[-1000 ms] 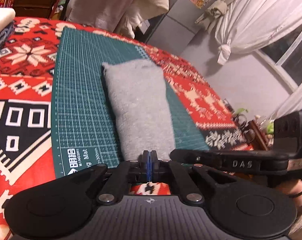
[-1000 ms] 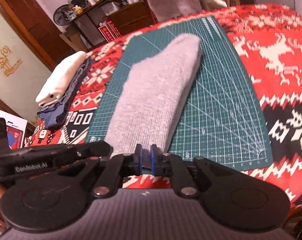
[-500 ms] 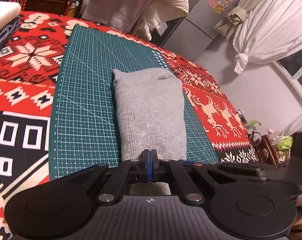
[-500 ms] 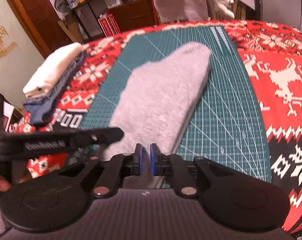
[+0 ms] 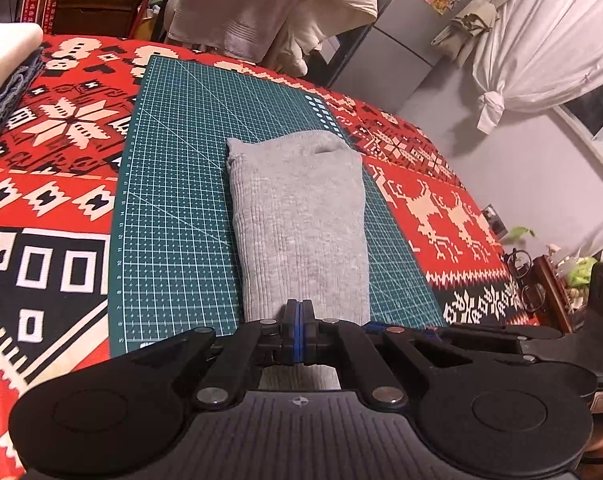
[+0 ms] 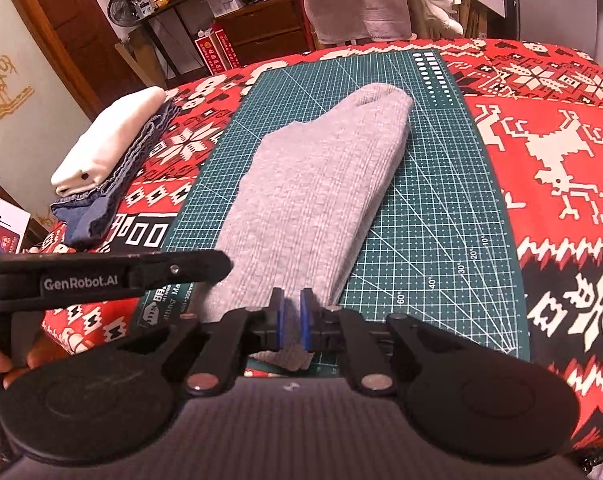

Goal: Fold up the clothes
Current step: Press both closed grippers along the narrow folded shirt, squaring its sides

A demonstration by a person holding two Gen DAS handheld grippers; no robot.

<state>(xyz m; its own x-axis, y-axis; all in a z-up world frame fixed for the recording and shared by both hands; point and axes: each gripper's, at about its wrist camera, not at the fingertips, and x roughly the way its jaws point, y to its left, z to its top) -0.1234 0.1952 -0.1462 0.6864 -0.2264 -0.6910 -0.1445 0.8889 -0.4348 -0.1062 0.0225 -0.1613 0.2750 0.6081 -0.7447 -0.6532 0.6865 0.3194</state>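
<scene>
While both tools sit at the near end of the work area, we see the grey knit garment [image 5: 301, 224] lying folded into a long narrow strip on the green cutting mat [image 5: 173, 208]. The mat rests on a surface covered by a red patterned cloth [image 5: 61, 152]; we cannot tell what lies beneath the cloth.

Left gripper [image 5: 298, 334]: its blue-padded fingers [image 5: 291, 336] are pressed together with no visible gap. They stand at the near end of the garment, and grey fabric shows directly below them. We cannot tell whether cloth is pinched between them.

Right gripper [image 6: 292, 326]: its fingers [image 6: 306, 324] stand slightly apart, and the near edge of the garment [image 6: 313, 184] shows in the narrow gap between them. The fingers sit on either side of that edge; whether they clamp it we cannot tell.

From the right wrist view, the left gripper's body [image 6: 101, 276] lies just beside the garment's left edge. A stack of folded clothes [image 6: 109, 160], white on top of blue, sits on the patterned cloth, apart from the mat on its left side. The far end of the garment is rounded and lies near the mat's far edge.
</scene>
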